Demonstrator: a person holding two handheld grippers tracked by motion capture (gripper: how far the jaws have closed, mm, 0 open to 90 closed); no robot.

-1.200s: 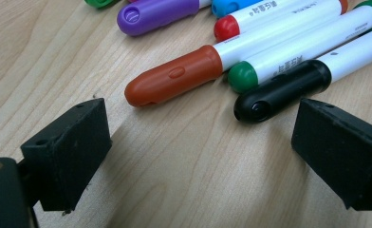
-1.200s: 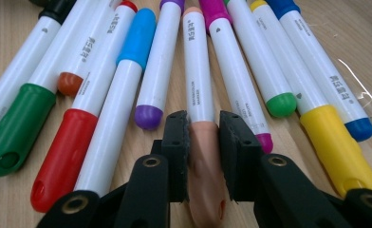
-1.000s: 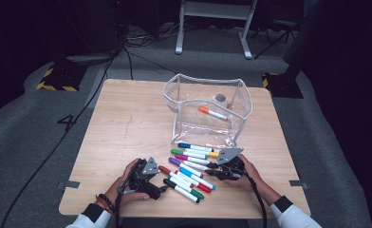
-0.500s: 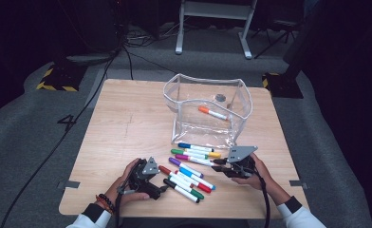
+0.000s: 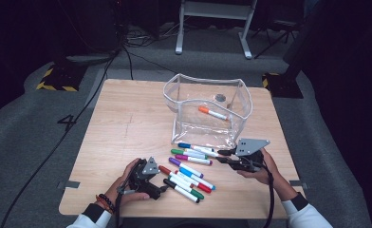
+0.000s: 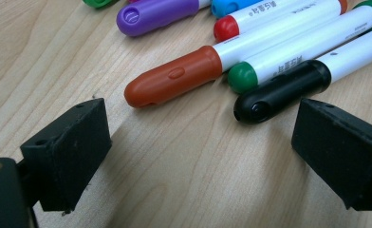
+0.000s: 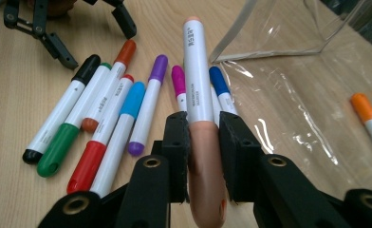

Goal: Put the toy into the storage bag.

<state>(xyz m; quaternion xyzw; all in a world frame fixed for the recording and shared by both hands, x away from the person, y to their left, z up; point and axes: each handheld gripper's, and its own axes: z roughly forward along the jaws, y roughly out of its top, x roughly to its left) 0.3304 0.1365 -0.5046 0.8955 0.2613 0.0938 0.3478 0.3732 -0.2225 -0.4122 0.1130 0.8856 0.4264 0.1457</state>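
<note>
Wooden tabletop [image 5: 127, 123] below, my right gripper [image 7: 203, 128] clamps a peach-capped white marker [image 7: 197, 80] near its cap; it could pivot and miss the clear plastic pouch [image 5: 208, 95]. My left gripper [image 6: 198, 156] rests open.

High view: fixed overhead, looks forward and down on the whole bench [image 5: 127, 123]. Left gripper view: very close, low over the wood. Right gripper view: close, aimed toward 9 o'clock. All share the marker pile [image 5: 189, 168].

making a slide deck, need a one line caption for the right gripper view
Right gripper shut on a peach-capped marker, above loose markers beside a clear pouch.
</note>
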